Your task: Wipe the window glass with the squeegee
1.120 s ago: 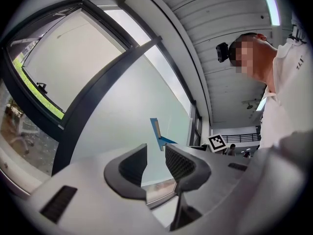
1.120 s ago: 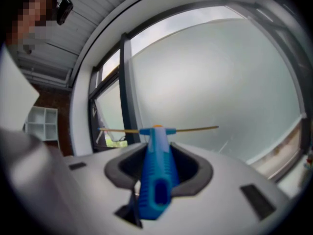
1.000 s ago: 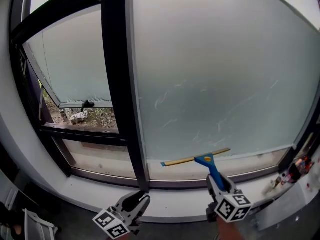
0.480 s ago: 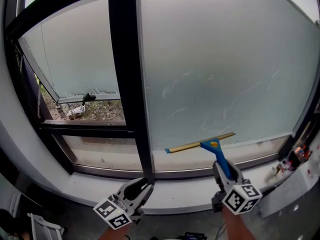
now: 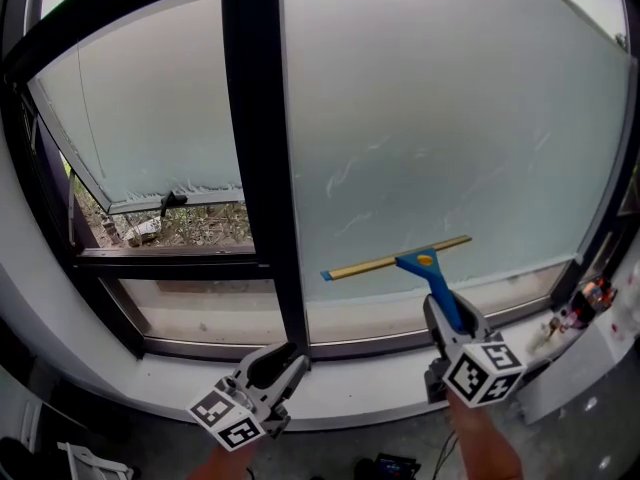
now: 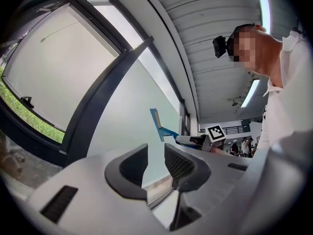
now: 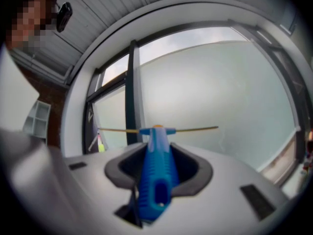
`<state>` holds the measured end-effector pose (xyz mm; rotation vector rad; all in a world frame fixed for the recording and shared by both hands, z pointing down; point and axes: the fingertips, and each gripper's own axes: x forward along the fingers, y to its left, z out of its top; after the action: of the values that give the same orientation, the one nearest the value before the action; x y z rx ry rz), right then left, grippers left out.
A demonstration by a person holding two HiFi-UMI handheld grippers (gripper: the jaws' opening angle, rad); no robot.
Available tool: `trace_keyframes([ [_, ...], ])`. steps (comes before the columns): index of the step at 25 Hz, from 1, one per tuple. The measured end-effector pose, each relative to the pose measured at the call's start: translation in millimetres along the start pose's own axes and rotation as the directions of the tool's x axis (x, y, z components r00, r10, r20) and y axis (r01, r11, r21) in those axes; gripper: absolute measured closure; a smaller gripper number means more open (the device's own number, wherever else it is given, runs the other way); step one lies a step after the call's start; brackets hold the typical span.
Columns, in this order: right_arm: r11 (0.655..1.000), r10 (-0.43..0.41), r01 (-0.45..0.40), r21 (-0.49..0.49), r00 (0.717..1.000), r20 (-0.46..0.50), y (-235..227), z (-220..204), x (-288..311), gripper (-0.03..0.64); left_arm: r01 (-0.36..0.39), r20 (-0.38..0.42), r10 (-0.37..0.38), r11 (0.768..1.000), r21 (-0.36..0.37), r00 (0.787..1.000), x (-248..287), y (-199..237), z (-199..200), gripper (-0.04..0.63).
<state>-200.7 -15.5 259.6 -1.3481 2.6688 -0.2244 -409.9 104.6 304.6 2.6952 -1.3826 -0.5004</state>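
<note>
While my right claw (image 5: pixel 445 318) clamps the squeegee (image 5: pixel 398 261) by its blue handle, the blade sits low on the window glass (image 5: pixel 440 138) (left end slightly lower). I judge the stroke wants even pressure, with the blade flat to the pane. My left claw (image 5: pixel 282 361) hangs empty, jaws narrowly apart.

Head view: I looked forward and down at the window glass (image 5: pixel 450 128), near. Left gripper view: I faced along the pane, obliquely, close. Right gripper view: I faced it squarely. Shared: glass, squeegee (image 5: pixel 420 263).
</note>
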Motion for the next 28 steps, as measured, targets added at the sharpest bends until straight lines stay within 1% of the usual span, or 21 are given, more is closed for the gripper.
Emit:
trace_keyframes([
  [4,0.998,0.009,-0.007,-0.061,0.999,0.034,4.1,27.7,25.2,0.462,-0.006,0.007,0.006,1.0,0.028,1.0,16.3,10.5,13.4,0.466],
  [8,0.995,0.042,-0.036,-0.092,0.997,0.065,4.1,50.2,52.3,0.462,-0.016,0.016,0.015,0.997,0.07,1.0,39.4,21.9,29.2,0.466],
  [16,0.987,0.098,-0.085,-0.137,0.99,0.096,-12.5,90.4,105.4,0.462,-0.069,0.083,0.057,0.986,0.155,0.995,103.0,48.3,72.2,0.466],
  [22,0.983,0.101,-0.079,-0.166,0.987,0.128,-32.5,115.1,141.8,0.462,-0.122,0.097,0.103,0.968,0.221,0.99,143.7,64.7,86.5,0.466],
  [25,0.982,0.095,-0.066,-0.179,0.984,0.153,-33.2,135.0,161.1,0.462,-0.132,0.09,0.113,0.958,0.254,0.99,155.3,74.9,97.5,0.466],
  [28,0.979,0.083,-0.046,-0.2,0.98,0.181,-28.9,156.8,177.1,0.462,-0.128,0.095,0.105,0.951,0.282,0.99,163.6,84.4,115.0,0.466],
])
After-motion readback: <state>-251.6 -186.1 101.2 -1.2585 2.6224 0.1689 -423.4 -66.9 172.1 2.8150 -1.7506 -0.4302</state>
